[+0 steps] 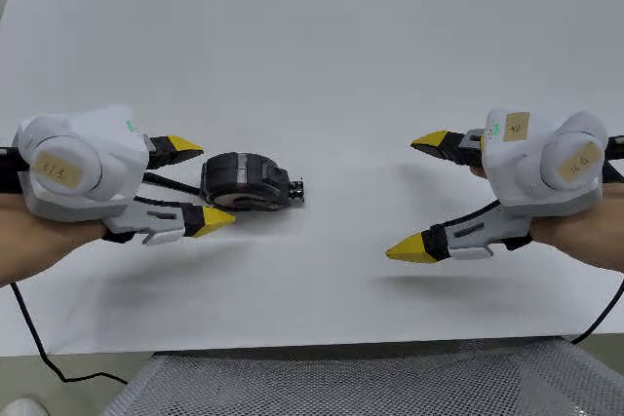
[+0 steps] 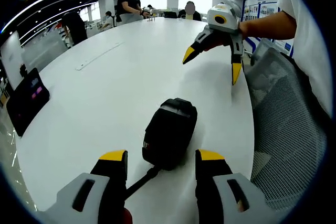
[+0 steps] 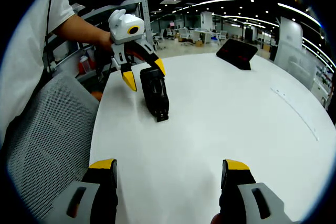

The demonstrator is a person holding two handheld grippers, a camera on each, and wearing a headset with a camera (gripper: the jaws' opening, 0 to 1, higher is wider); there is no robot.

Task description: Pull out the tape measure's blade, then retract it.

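I'm holding the left gripper [image 1: 207, 183] wide astride the tape measure's [image 1: 244, 182] end at centre-left, right gripper [image 1: 417, 197] wide too, stickers [image 1: 60, 174] illegible.

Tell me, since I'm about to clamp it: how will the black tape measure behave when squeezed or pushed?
The tape measure looks a hard, compact case: probably stiff and heavy for its size. Sitting low on the smooth white table, it would likely slide, not tip. Its thin strap looks floppy and might snag.
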